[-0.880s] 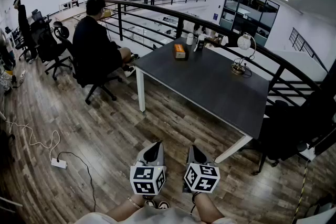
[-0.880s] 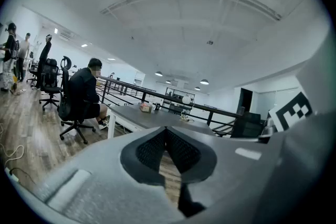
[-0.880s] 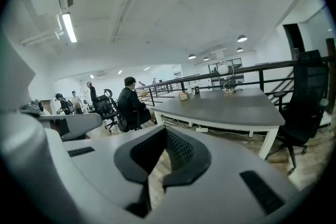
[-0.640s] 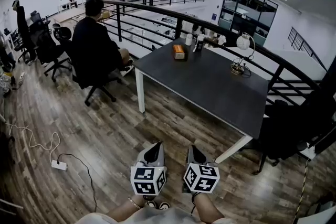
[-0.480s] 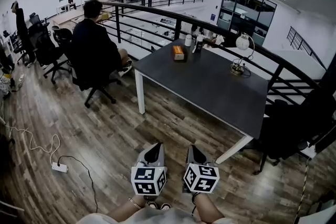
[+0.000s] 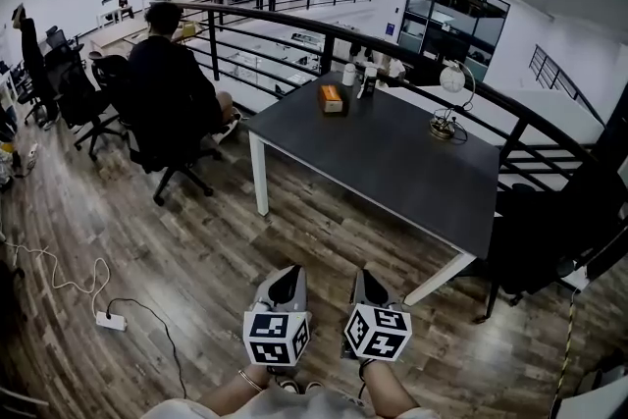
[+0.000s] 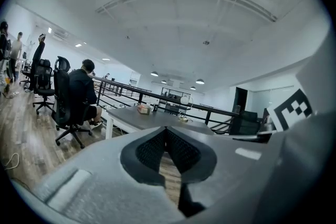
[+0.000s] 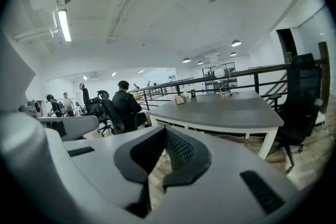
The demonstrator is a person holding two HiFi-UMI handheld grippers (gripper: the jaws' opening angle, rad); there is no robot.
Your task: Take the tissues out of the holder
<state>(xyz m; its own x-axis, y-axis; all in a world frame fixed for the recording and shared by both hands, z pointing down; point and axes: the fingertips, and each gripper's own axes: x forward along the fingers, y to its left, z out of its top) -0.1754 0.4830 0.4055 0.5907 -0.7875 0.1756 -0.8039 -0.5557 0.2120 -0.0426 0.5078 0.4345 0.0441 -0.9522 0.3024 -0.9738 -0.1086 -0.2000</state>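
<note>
Far off — tissue holder (image 6: 332, 98) (on table (image 6: 392, 162)) well beyond both tools (image 6: 290, 272) (image 6: 361, 276).

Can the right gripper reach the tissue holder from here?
Probably not: the right gripper hangs over the floor, short of the table, and the tissue holder sits by its far edge.
</note>
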